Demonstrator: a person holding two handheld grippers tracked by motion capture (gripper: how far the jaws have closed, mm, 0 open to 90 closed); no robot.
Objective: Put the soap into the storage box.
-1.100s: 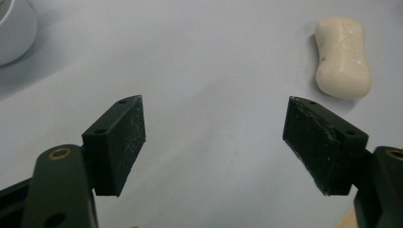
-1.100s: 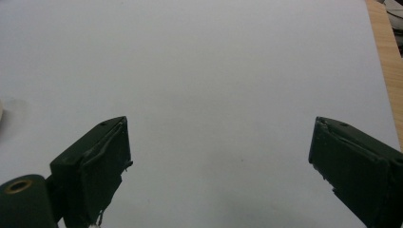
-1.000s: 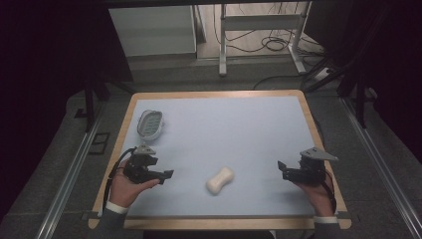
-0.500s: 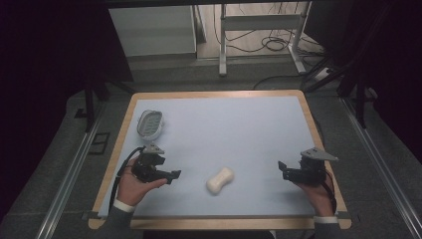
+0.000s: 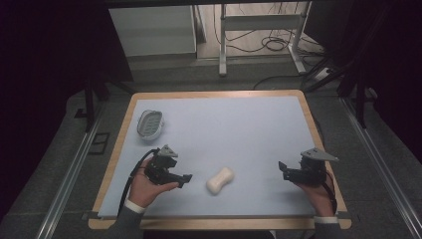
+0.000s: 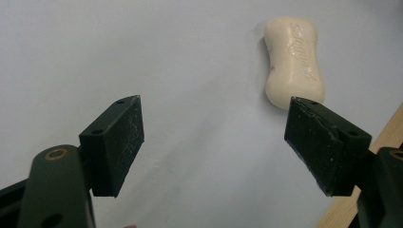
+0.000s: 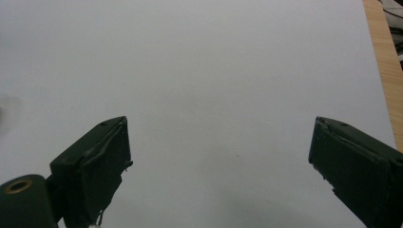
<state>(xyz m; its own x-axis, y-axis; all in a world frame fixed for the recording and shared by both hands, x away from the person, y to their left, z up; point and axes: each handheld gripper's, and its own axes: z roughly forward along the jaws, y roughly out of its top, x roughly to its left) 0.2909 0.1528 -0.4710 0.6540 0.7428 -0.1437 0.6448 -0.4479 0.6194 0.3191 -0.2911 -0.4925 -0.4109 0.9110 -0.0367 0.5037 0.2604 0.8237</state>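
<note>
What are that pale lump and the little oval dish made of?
The lump looks like a bar of soap: creamy, matte, waisted, with raised lettering pressed in. The dish looks like light grey plastic with a ribbed inside, though it is too small to be sure.

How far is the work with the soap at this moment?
Nothing looks done yet: the soap lies flat on the table, apart from the dish. In hand: the left gripper, open, points at the soap without touching it. The right gripper is open and holds nothing. The grasp and any move are left.
</note>
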